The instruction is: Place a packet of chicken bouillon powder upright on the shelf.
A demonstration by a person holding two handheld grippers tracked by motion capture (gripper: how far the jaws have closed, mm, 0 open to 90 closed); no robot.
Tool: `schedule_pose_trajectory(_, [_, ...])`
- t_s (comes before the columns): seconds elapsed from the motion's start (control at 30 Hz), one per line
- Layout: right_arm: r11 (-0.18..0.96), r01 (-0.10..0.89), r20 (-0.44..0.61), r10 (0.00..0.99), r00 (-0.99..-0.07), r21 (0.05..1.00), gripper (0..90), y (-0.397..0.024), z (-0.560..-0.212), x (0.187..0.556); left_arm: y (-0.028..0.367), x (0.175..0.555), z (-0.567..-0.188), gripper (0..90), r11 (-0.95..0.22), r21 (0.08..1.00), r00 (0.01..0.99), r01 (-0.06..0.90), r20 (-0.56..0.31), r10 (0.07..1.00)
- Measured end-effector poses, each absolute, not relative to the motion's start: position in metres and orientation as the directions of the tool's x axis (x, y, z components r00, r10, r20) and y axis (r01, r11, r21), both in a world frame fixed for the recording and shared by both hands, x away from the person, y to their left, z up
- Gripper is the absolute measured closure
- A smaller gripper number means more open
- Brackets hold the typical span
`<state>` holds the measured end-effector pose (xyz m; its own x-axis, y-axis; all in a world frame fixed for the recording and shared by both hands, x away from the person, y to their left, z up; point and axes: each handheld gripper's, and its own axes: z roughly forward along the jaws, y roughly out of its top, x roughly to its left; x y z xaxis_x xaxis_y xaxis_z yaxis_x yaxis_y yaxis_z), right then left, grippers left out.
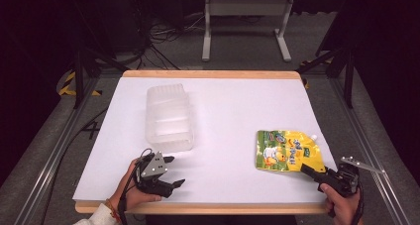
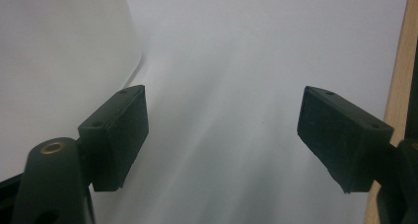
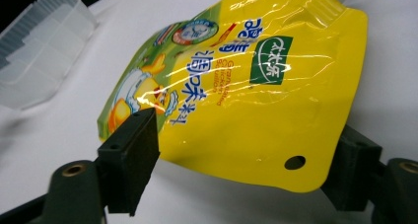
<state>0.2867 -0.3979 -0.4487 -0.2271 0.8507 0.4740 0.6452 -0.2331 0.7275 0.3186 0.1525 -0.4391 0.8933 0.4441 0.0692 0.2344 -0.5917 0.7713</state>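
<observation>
A yellow spouted drink pouch [image 1: 285, 150] lies flat at the front right of the white-covered table [image 1: 237, 106]. My right gripper [image 1: 309, 170] sits at the pouch's near corner. In the right gripper view the pouch [image 3: 236, 100] has its bottom corner between the jaws of that gripper [image 3: 249, 150]. The jaws stand wide and the pads do not press on it. A translucent plastic container [image 1: 168, 118] lies left of centre. Just in front of it my left gripper [image 1: 177, 171] is open over bare sheet, with nothing between its jaws [image 2: 224, 120].
The table's wooden front edge [image 2: 399, 76] runs close beside my left gripper. The container [image 3: 39, 51] shows far off in the right gripper view. Behind the table a white metal stand [image 1: 245, 9] and cables [image 1: 158, 36] are on the floor.
</observation>
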Motion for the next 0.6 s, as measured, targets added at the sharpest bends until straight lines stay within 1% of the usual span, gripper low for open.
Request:
schedule_pose_trajectory(0.03, [-0.28,0.636,0.51,0.834,-0.21,0.719,33.2,-0.4,-0.449,0.289,0.152,0.319,-0.439,20.0,-0.596,0.768,0.894,0.235,0.069,0.442])
schedule_pose_trajectory(0.1, [-0.319,0.628,0.538,0.822,-0.19,0.71,41.1,-0.403,-0.45,0.292,0.151,0.319,-0.44,19.8,-0.602,0.763,0.895,0.233,0.074,0.44])
schedule_pose_trajectory(0.2, [-0.34,0.616,0.547,0.817,-0.18,0.71,53.7,-0.404,-0.449,0.296,0.15,0.319,-0.441,19.6,-0.608,0.758,0.895,0.235,0.076,0.44])
schedule_pose_trajectory(0.23, [-0.342,0.613,0.547,0.818,-0.179,0.713,60.4,-0.403,-0.447,0.297,0.149,0.318,-0.441,19.6,-0.61,0.756,0.894,0.238,0.075,0.441])
schedule_pose_trajectory(0.37, [-0.321,0.588,0.526,0.823,-0.214,0.742,77.3,-0.4,-0.44,0.298,0.148,0.318,-0.441,19.6,-0.609,0.758,0.894,0.235,0.076,0.441])
schedule_pose_trajectory(0.5, [-0.291,0.541,0.493,0.826,-0.274,0.789,85.5,-0.394,-0.432,0.297,0.148,0.318,-0.44,19.6,-0.61,0.758,0.896,0.231,0.079,0.437])
schedule_pose_trajectory(0.6, [-0.252,0.508,0.45,0.835,-0.317,0.824,88.4,-0.387,-0.423,0.295,0.148,0.318,-0.44,19.6,-0.607,0.76,0.894,0.235,0.077,0.442])
